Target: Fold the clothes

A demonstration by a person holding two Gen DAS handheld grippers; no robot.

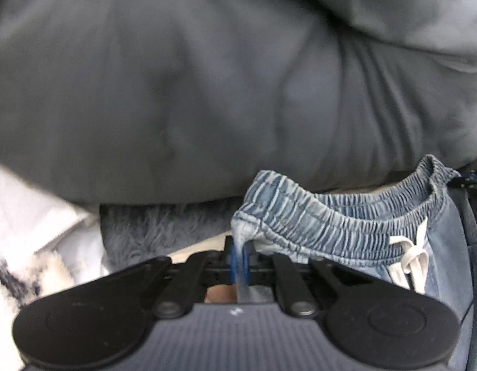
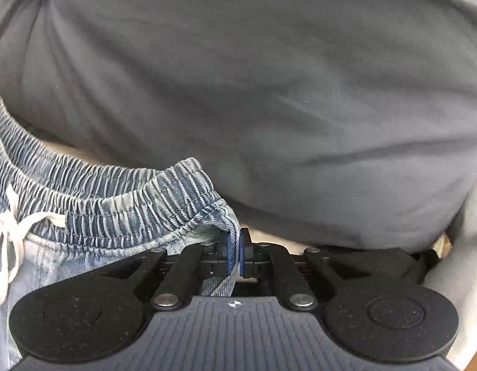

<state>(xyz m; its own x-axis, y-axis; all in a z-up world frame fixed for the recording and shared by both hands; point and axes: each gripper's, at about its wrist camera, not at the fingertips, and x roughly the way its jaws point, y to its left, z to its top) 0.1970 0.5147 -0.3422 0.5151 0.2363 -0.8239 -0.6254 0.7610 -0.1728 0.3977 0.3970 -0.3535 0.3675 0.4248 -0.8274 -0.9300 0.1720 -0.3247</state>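
big grey fabric mass (image 1: 207,77) fills the top of both views, close behind the grippers. could be the person's top or a cushion, can't tell. soft, loose, not what is being held.

denim pants (image 2: 83,266), elastic-waist drawstring type, hang between the two grippers and close up against the grey fabric. only the top end shows; legs are out of view, so can't tell if any fold is in them or if they hang full length.

judgement on handling: washed denim, medium weight, limp, not slippery, not fragile. it will drape and swing rather than hold shape. the hanging weight pulls on the pinch points.

waistband (image 1: 331,216) is gathered elastic, the thickest and grippiest part, sagging in an arc between the corners. best place to hold: side-seam corners, as now. it will stretch if pulled apart, so hold tension only until flat.

left gripper (image 1: 239,258): blue pads nearly together, clamped on one waistband corner, cloth passing between them.

right gripper (image 2: 234,255): same, pads pinched on the opposite corner.

white drawstring (image 2: 9,225) is tied in a bow at centre front, dangling. snag risk, keep it clear of the pads.
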